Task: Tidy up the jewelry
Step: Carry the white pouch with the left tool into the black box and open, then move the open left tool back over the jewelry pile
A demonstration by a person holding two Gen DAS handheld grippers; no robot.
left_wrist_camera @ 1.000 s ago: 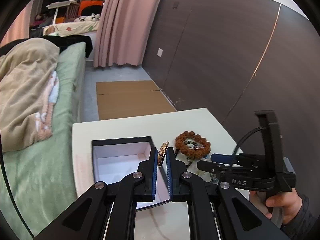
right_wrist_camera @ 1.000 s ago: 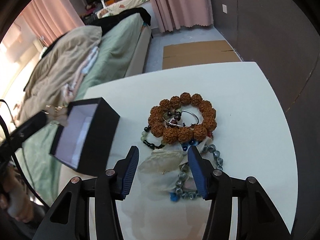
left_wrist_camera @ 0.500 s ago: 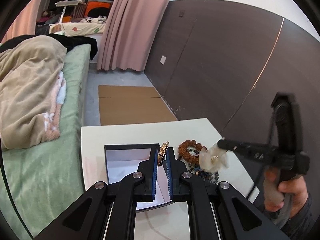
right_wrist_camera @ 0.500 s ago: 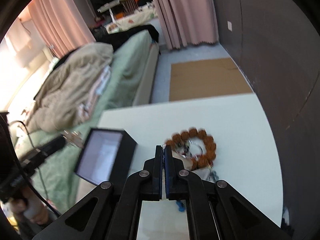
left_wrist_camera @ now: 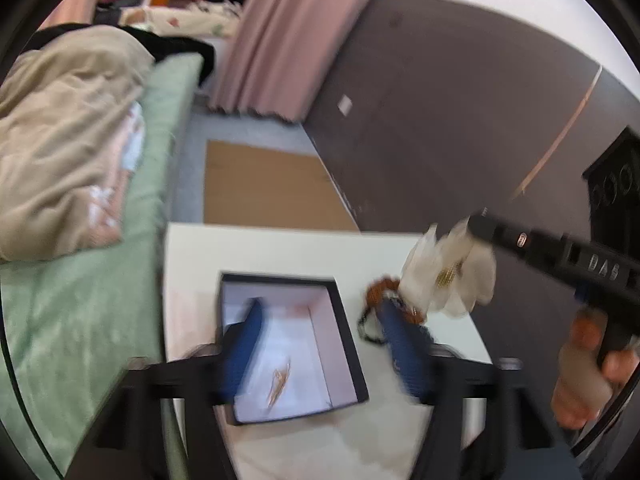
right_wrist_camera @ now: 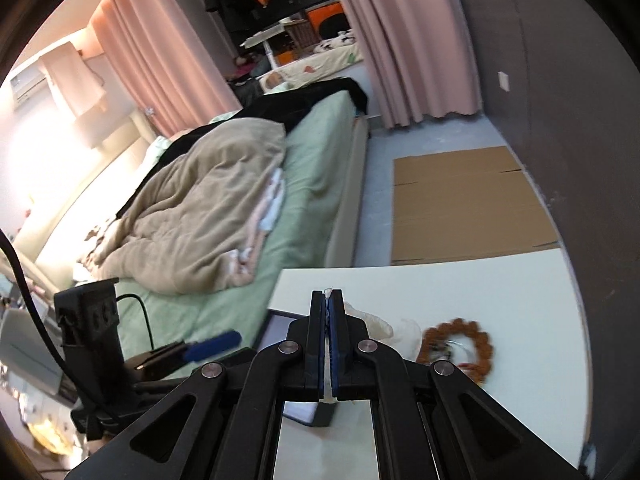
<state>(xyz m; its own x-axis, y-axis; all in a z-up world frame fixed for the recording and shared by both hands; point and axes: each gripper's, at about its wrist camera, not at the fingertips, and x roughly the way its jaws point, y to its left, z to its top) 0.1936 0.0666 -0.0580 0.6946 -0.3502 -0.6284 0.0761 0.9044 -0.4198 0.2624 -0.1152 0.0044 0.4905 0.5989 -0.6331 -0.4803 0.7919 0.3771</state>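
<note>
In the left wrist view my left gripper (left_wrist_camera: 324,340) is open and empty above the black box (left_wrist_camera: 344,320), which has a white lining. A small gold jewelry piece (left_wrist_camera: 280,380) lies inside the box. My right gripper (left_wrist_camera: 474,226) is shut on a clear plastic pouch (left_wrist_camera: 448,276) with a gold piece in it, held above the table right of the box. In the right wrist view the right gripper (right_wrist_camera: 329,300) pinches the pouch (right_wrist_camera: 372,324). A brown bead bracelet (right_wrist_camera: 458,346) lies on the white table (right_wrist_camera: 500,292), also in the left wrist view (left_wrist_camera: 380,292).
A green bed (left_wrist_camera: 80,320) with a beige blanket (left_wrist_camera: 68,128) borders the table's left side. Flat cardboard (left_wrist_camera: 264,188) lies on the floor beyond the table. A dark wall panel (left_wrist_camera: 460,120) runs along the right. Pink curtains (right_wrist_camera: 408,40) hang at the back.
My left gripper opened and the gold piece dropped into the box. My right gripper shut on the plastic pouch and lifted it off the table, away from the bracelets.
</note>
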